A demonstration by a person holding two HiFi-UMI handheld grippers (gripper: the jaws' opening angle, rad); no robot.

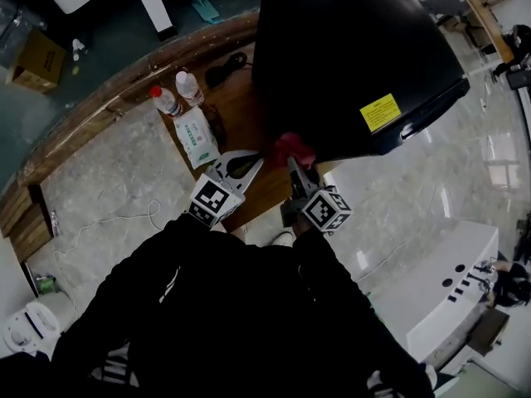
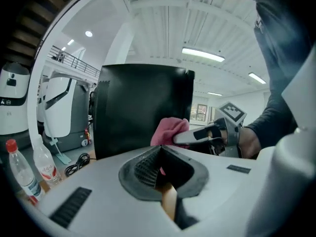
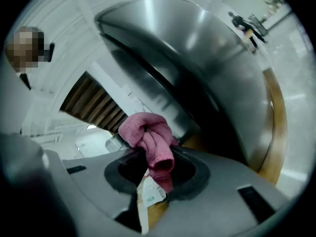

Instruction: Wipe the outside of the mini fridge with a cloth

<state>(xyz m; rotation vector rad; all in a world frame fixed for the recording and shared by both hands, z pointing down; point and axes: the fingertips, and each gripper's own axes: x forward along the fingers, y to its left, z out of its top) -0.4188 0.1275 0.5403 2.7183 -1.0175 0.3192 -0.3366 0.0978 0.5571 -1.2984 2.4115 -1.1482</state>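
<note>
Presently the left gripper (image 1: 260,162) hovers over the wooden table (image 1: 242,110) just left of the cloth, its jaws pressed together with nothing between them. To its right, the right gripper (image 1: 293,167) pinches the pink cloth (image 1: 292,148). The cloth is bunched into a wad that bulges past the fingertips, with a fold hanging down between the jaws. The wad sits against the low near edge of the black mini fridge (image 1: 348,48), which stands on the table directly ahead of both grippers. From the left gripper view, the cloth appears to touch the fridge's dark face near its lower right corner.

Surroundings:
- A cardboard box (image 1: 33,60) sits on the floor far left.
- Two clear bottles (image 1: 177,94) stand side by side at the table edge, one red-capped and one white-capped.
- A white-and-green packet (image 1: 197,137) lies just below the bottles.
- A black cable coil (image 1: 226,69) lies beside the fridge.
- A white unit (image 1: 444,284) is well off to the right.

Nothing stands between the cloth and the fridge.

Writing: the yellow sticker (image 1: 380,112) on the fridge carries print too small to read, and the bottle and packet labels are likewise illegible.
</note>
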